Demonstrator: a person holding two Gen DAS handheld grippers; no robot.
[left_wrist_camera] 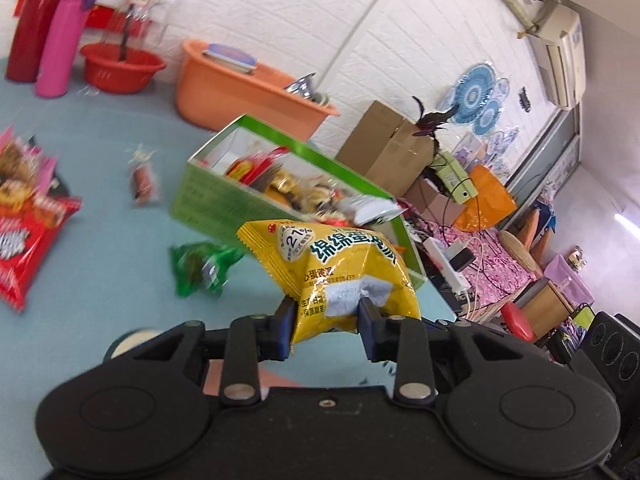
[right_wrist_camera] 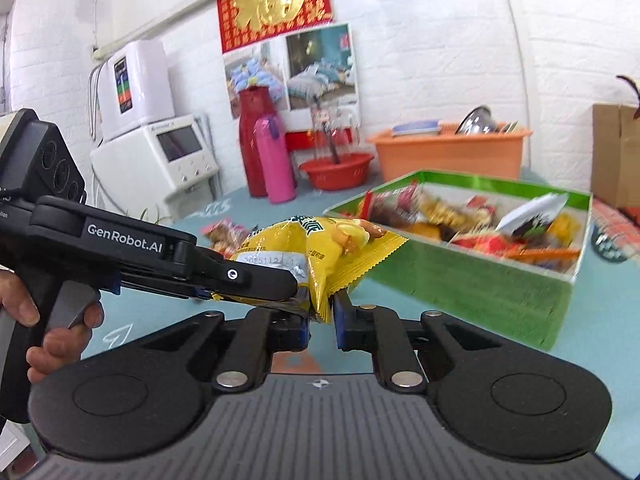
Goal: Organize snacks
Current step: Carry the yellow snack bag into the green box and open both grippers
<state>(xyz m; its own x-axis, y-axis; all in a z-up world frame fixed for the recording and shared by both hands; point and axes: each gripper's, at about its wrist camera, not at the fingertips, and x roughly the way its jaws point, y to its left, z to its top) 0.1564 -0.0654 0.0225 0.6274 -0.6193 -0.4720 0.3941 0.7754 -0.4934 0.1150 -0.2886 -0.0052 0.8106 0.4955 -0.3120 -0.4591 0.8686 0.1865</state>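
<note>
A yellow snack packet (left_wrist_camera: 344,264) hangs in the air above the light-blue table, held from two sides. My left gripper (left_wrist_camera: 326,308) is shut on its crumpled lower part. In the right wrist view my right gripper (right_wrist_camera: 322,304) is shut on the crimped edge of the same yellow packet (right_wrist_camera: 320,248), and the left gripper (right_wrist_camera: 294,284) comes in from the left, clamped on the packet just beside it. A green box (left_wrist_camera: 208,196) filled with several snack packets stands just beyond the packet. That green box (right_wrist_camera: 460,280) lies to the right in the right wrist view.
A red snack bag (left_wrist_camera: 28,232), a green packet (left_wrist_camera: 200,268) and a small wrapped snack (left_wrist_camera: 142,178) lie loose on the table. At the back stand an orange tub (left_wrist_camera: 240,88), a red bowl (left_wrist_camera: 120,66) and a pink bottle (left_wrist_camera: 64,36). A hand (right_wrist_camera: 60,336) holds the left gripper's handle.
</note>
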